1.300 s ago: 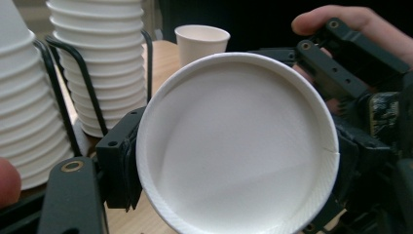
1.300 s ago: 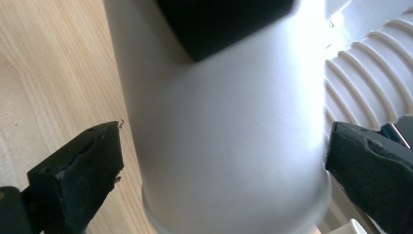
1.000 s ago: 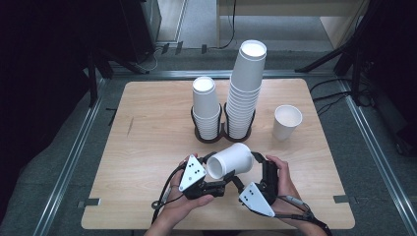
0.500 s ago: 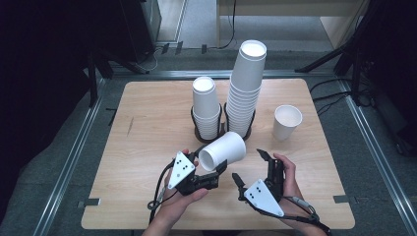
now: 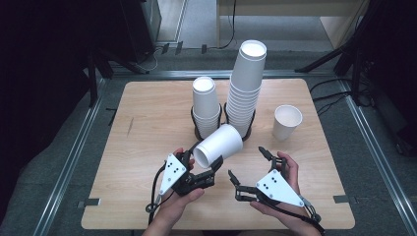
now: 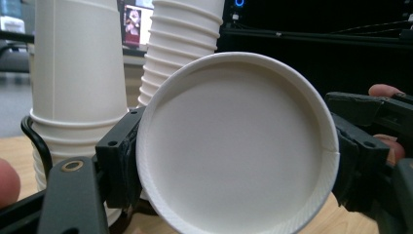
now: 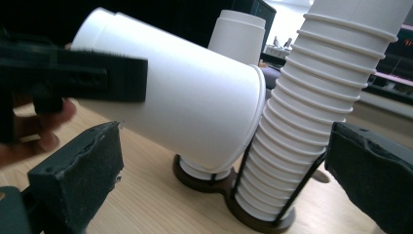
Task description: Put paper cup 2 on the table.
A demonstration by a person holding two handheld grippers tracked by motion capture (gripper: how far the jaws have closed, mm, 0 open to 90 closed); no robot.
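A white paper cup (image 5: 220,143) lies on its side above the table, its wide mouth tipped toward the cup stacks. My left gripper (image 5: 209,165) is shut on its base end. In the left gripper view the cup's round bottom (image 6: 238,141) faces the camera between my left gripper's (image 6: 238,168) two black jaws. My right gripper (image 5: 247,162) stands open just right of the cup, nothing between its jaws. In the right gripper view the cup (image 7: 185,97) hangs ahead of my right gripper (image 7: 229,180), with the left gripper's jaw lying across it.
A short cup stack (image 5: 205,102) and a tall cup stack (image 5: 247,86) stand in a black wire holder (image 5: 197,133) mid-table, right behind the held cup. A single upright cup (image 5: 286,121) stands at the right. The wooden table (image 5: 147,113) ends in metal rails.
My right gripper has drawn away from the cup to the right, with its jaws now apart. The cup in my left gripper has risen a little and tipped toward the stacks.
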